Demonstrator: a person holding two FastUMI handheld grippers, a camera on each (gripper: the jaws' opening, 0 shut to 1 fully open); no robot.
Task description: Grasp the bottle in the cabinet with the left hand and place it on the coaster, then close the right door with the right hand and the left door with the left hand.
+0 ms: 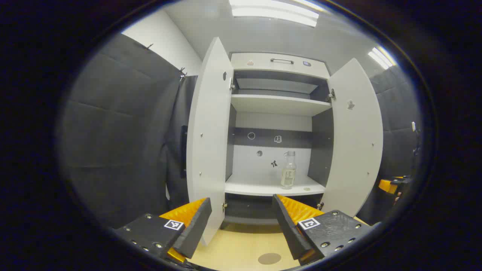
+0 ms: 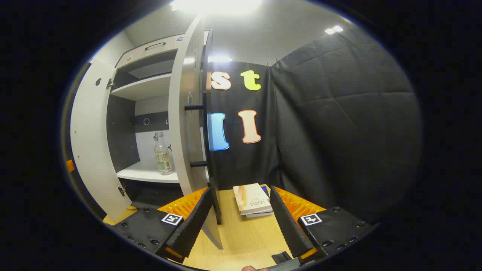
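A clear glass bottle (image 1: pixel 289 169) stands upright on the lower shelf (image 1: pixel 260 187) of the white cabinet, toward its right side. Both cabinet doors hang open: the left door (image 1: pixel 209 139) and the right door (image 1: pixel 354 139). A round brown coaster (image 1: pixel 269 258) lies on the wooden table in front of the cabinet. My left gripper (image 1: pixel 241 222) is open, well short of the shelf, with nothing between its fingers. In the right gripper view the bottle (image 2: pixel 162 153) shows past the right door's edge (image 2: pixel 188 113). My right gripper (image 2: pixel 239 222) is open beside that door, holding nothing.
A small stack of books (image 2: pixel 252 199) lies on the wooden table (image 2: pixel 241 237) ahead of the right gripper. An upper shelf (image 1: pixel 278 103) in the cabinet is bare. A handled drawer front (image 1: pixel 280 61) tops the cabinet. Dark padded walls close in on both sides.
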